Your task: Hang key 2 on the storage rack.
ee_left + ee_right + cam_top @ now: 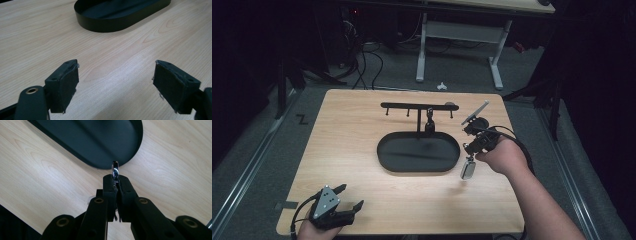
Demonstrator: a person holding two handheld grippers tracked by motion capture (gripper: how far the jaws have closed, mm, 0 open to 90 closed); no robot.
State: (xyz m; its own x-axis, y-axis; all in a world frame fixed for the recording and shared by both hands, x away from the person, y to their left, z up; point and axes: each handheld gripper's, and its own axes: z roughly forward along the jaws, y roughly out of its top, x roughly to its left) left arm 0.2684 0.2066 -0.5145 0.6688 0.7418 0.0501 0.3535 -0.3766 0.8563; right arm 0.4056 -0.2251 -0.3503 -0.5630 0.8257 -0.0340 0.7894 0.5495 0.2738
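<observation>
— Two grippers over one wooden table [362, 150]; what's biggest on it?

— The black oval tray [418, 152], centre, with a T-shaped hook stand [419, 112] rising at its 12 o'clock edge. The stand shows in the high view; both gripper views catch just the tray's rim.

— And the shiny piece?

— A small chrome ring-like item [115, 171], pinched between the pads of the right gripper [116, 183], jaws clenched on it. It sits above the table, just off the tray's rim, at the tray's 3 o'clock.

— The hands?

— The right hand [504, 157] reaches in from 5 o'clock, tool angled down. The left gripper [115, 75] rests low at 7 o'clock, jaws spread wide, bare wood between them.
</observation>
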